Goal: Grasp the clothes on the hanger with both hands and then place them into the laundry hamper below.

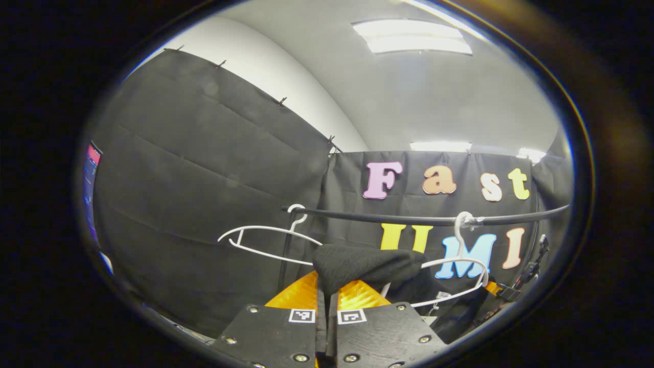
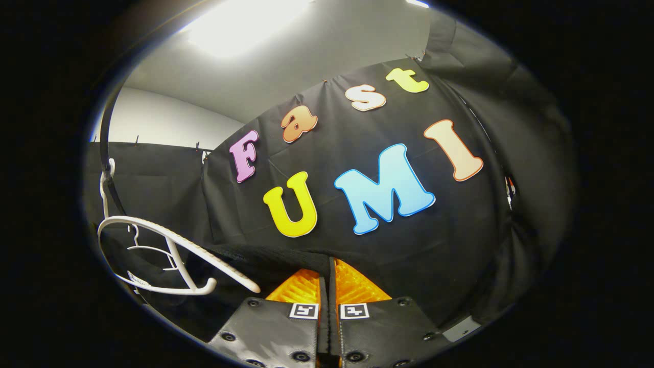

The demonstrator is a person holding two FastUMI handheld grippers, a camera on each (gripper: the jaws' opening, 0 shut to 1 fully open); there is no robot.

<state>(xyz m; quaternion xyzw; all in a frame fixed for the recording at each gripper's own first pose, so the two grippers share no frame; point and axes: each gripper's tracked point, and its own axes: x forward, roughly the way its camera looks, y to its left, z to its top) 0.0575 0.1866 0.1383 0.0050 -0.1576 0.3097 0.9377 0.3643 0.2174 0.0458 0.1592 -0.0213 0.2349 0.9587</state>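
So there's two white hangers on the black rail (image 1: 409,219): one bare hanger (image 1: 265,239) on the left, and a second hanger (image 1: 462,266) with the black garment (image 1: 368,266) half off it. Left gripper (image 1: 327,294) has its orange fingers (image 1: 299,292) clamped on a fold of that garment. Right gripper (image 2: 328,281) fingers are pinched on the garment's edge too, just beside the hanger.
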